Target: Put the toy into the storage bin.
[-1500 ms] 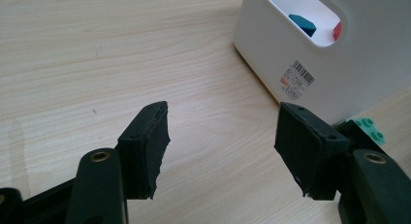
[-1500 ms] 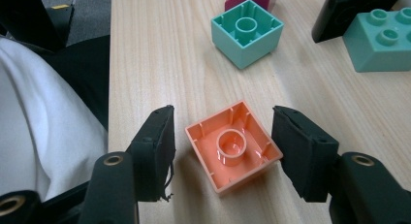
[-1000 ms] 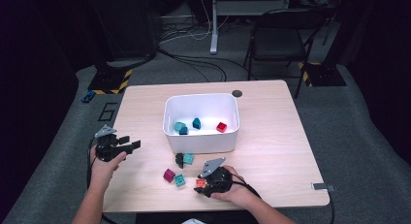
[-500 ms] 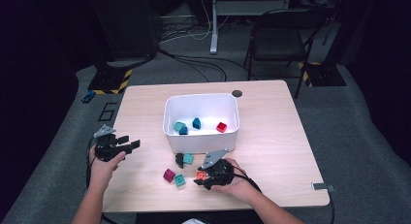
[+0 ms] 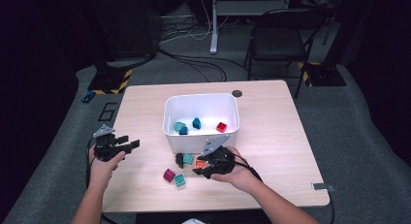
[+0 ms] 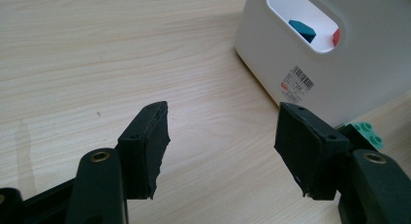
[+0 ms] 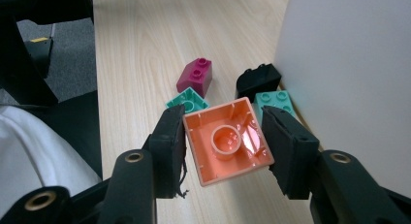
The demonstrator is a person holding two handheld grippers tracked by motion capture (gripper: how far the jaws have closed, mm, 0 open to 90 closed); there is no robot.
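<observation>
My right gripper [image 7: 225, 146] is shut on an orange brick [image 7: 228, 139], hollow underside facing the camera, held just above the table beside the white bin [image 7: 349, 64]. In the high view this gripper [image 5: 198, 165] and the orange brick [image 5: 199, 163] hover in front of the bin [image 5: 201, 138]. Below lie a magenta brick [image 7: 196, 76], a black brick [image 7: 258, 79] and two teal bricks [image 7: 275, 103] [image 7: 188, 102]. My left gripper [image 6: 220, 136] is open with nothing between its jaws, over bare table left of the bin [image 6: 349, 73]; the high view has the left gripper [image 5: 128, 145] near the table's left edge.
Inside the bin lie a teal brick [image 5: 180, 128], a dark teal brick [image 5: 196, 122] and a red brick [image 5: 221, 127]. A magenta brick [image 5: 168, 175] and a teal brick [image 5: 180, 180] sit near the front. A dark disc [image 5: 236, 93] is set in the table behind the bin.
My right gripper has lifted off the table with the orange brick and moved up towards the bin's front wall. The left gripper has stayed where it was.
</observation>
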